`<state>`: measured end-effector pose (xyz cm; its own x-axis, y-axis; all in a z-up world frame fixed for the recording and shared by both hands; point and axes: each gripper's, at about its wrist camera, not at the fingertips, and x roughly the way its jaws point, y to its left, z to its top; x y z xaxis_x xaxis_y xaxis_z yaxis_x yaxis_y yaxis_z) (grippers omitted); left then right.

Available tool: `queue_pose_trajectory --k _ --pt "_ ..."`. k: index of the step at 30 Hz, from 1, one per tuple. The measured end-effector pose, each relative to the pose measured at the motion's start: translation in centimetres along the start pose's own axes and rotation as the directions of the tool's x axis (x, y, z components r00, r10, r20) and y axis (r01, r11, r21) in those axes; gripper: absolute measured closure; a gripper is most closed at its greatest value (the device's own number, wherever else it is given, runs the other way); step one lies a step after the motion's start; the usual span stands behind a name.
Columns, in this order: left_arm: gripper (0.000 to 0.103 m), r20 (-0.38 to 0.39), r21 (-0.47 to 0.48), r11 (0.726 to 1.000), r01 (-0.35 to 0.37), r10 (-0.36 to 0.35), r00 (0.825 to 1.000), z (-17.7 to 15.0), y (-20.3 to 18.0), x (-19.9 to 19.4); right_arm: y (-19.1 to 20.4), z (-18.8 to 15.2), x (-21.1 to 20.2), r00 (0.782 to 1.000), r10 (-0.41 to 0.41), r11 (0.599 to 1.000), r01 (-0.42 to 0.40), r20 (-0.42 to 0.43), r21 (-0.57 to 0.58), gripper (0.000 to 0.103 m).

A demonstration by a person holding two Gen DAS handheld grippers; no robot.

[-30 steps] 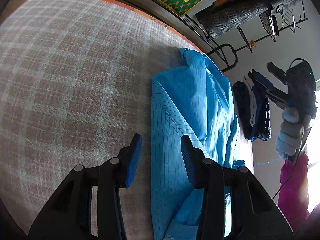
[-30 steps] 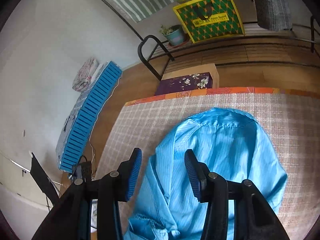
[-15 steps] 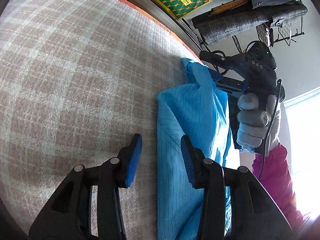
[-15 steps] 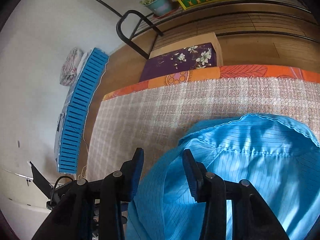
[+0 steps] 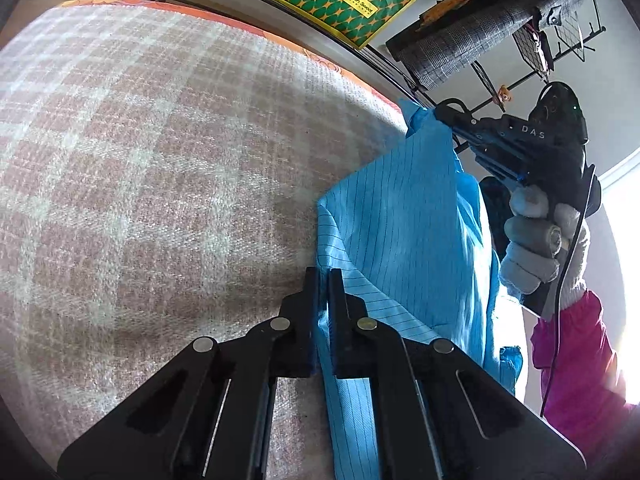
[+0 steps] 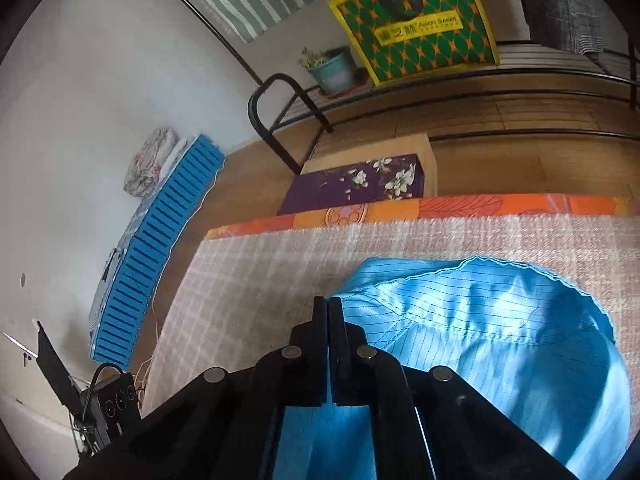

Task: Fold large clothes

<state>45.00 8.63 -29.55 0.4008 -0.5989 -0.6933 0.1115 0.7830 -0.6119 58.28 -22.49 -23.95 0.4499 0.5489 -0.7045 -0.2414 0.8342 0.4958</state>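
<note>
A bright blue pinstriped garment (image 5: 400, 220) lies on a pink-and-white plaid blanket (image 5: 160, 160), partly folded lengthwise. My left gripper (image 5: 323, 274) finishes closing on the garment's near left edge, and its pads pinch the fabric. In the left wrist view my right gripper (image 5: 434, 111), held by a gloved hand (image 5: 532, 240), grips the garment's far corner. In the right wrist view the right gripper (image 6: 328, 304) is closing tight on the edge of the blue garment (image 6: 500, 340), with blue cloth between its fingers. The garment's curved hem lies on the blanket (image 6: 260, 280).
Beyond the blanket's orange border (image 6: 480, 206) stand a purple floral box (image 6: 360, 184), a potted plant (image 6: 332, 70), a green-and-yellow bag (image 6: 416, 20) and a black metal rack (image 6: 280, 120). A blue slatted crate (image 6: 160, 240) leans at the left wall. Grey clothes (image 5: 480, 40) hang above.
Both grippers stood open with the fabric edge between their fingers; both are now shut on the garment. The right gripper came down to the garment's far corner.
</note>
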Motion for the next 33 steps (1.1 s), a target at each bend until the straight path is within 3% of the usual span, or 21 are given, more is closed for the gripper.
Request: queue_pose_trajectory --k 3,6,7,10,12,16,19,23,25,31,33 --pt "0.101 0.001 0.011 1.0 -0.01 0.01 1.0 -0.3 0.0 -0.3 -0.4 -0.2 1.0 1.0 -0.019 0.999 0.018 -0.015 -0.031 0.103" --pt "0.101 0.011 -0.006 1.0 -0.018 0.018 1.0 0.0 -0.1 -0.3 -0.8 0.5 1.7 0.996 0.014 1.0 -0.014 -0.092 -0.008 0.093" --pt "0.101 0.012 -0.008 1.0 -0.027 0.027 1.0 0.1 -0.2 -0.3 -0.8 0.7 1.2 0.996 0.019 1.0 -0.019 -0.09 -0.006 0.077" --pt "0.098 0.013 0.016 0.998 -0.059 0.058 0.998 0.5 -1.0 -0.3 -0.7 1.2 -2.7 0.997 0.072 0.997 -0.073 -0.037 -0.034 0.072" --pt "0.096 0.041 0.039 0.995 -0.095 0.094 0.995 0.8 -1.6 -1.0 -1.1 1.1 -5.7 0.998 0.063 0.996 -0.064 -0.013 -0.064 0.072" --pt "0.095 0.088 0.057 0.993 -0.101 0.096 0.991 1.2 -3.1 -2.7 -3.7 0.5 -11.2 1.0 -0.014 0.994 0.016 0.023 -0.106 0.069" --pt "0.095 0.097 0.129 0.988 -0.081 0.069 0.993 1.4 -6.3 -3.2 -6.9 0.2 -13.0 0.997 -0.079 0.992 0.079 0.008 -0.099 0.059" --pt "0.095 0.069 0.244 0.968 -0.054 0.039 0.997 1.0 -11.0 -2.0 -11.1 -0.1 -12.8 0.993 -0.113 0.993 0.113 -0.018 -0.043 0.059" --pt "0.095 0.042 0.278 0.959 -0.053 0.043 0.998 0.7 -12.5 -0.9 -12.9 0.0 -12.2 0.997 -0.069 0.997 0.069 -0.028 0.016 0.058" --pt "0.095 -0.037 0.251 0.968 -0.023 0.033 0.999 1.6 -13.8 3.9 -14.9 0.2 -8.1 0.991 0.085 0.99 -0.073 -0.099 0.119 0.055" --pt "0.095 -0.067 0.247 0.969 -0.006 0.023 0.997 1.3 -13.9 5.2 -14.7 0.2 -6.4 0.987 0.081 0.991 -0.066 -0.138 0.115 0.055"
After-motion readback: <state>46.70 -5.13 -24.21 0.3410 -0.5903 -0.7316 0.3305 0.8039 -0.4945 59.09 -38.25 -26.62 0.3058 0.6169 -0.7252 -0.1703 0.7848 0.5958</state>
